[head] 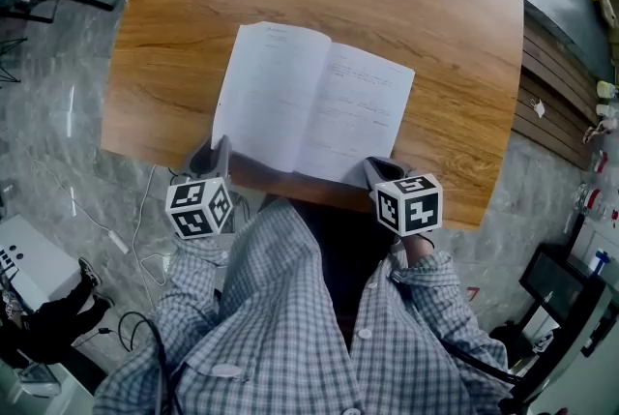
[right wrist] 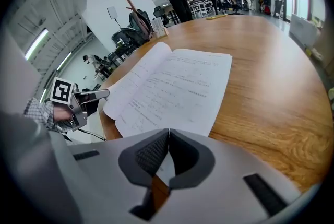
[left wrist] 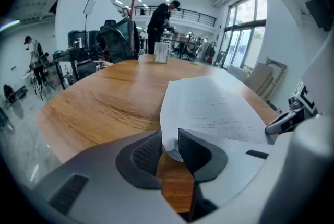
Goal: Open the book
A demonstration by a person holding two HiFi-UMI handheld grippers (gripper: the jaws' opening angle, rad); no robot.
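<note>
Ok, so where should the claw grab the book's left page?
On the book, take the left page by its near corner, coming in from the table edge by the person. The paper is thin and that corner lies close to the edge, so the left claw can straddle it; it already sits between the open jaws.

1. A wooden table (head: 406, 7) with plain grain fills the upper middle of the head view.
2. Grey marbled floor (head: 58, 142) lies at the left, with a white cable (head: 135, 244) trailing over it.
3. A white box (head: 29, 263) sits at the lower left edge, with a dark shoe (head: 85, 276) just beside it.
4. Slatted wooden boards (head: 551, 113) run along the right edge.
5. In the left gripper view, a person in dark clothes (left wrist: 159, 22) stands at upper centre, with tall windows (left wrist: 245, 35) at the upper right.
</note>
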